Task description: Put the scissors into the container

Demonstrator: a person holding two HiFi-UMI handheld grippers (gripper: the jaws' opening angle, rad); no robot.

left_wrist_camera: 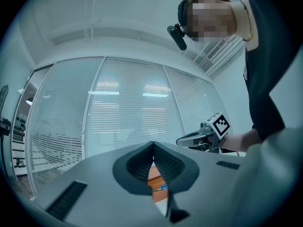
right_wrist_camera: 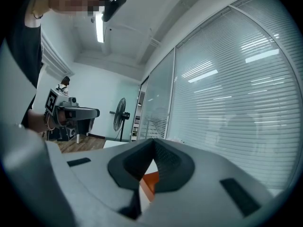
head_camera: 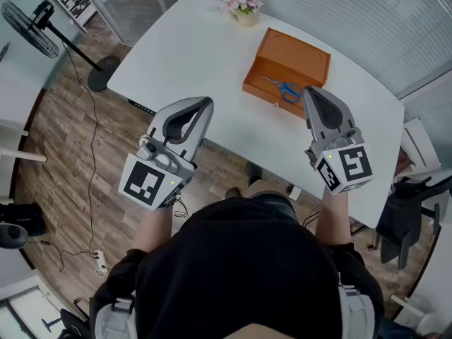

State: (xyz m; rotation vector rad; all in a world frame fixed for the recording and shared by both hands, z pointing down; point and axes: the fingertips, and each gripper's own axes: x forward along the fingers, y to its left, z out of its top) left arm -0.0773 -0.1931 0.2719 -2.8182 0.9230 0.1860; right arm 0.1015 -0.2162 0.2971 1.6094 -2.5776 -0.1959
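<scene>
Blue-handled scissors (head_camera: 285,88) lie inside a shallow orange container (head_camera: 304,56) on the white table (head_camera: 191,55). My left gripper (head_camera: 206,103) hovers over the table's near edge, left of the container, jaws shut and empty. My right gripper (head_camera: 311,90) hangs just right of the scissors at the container's near right corner, also shut and empty. In the left gripper view the jaws (left_wrist_camera: 153,145) meet at their tips; a sliver of the container (left_wrist_camera: 154,176) and a blue handle (left_wrist_camera: 163,187) show below them. In the right gripper view the shut gripper (right_wrist_camera: 154,143) hides all but an orange corner (right_wrist_camera: 150,181).
A pot of pink flowers (head_camera: 242,4) stands at the table's far edge. A standing fan (head_camera: 42,30) and cables are on the wooden floor at the left. Dark chairs (head_camera: 413,203) sit to the right of the table.
</scene>
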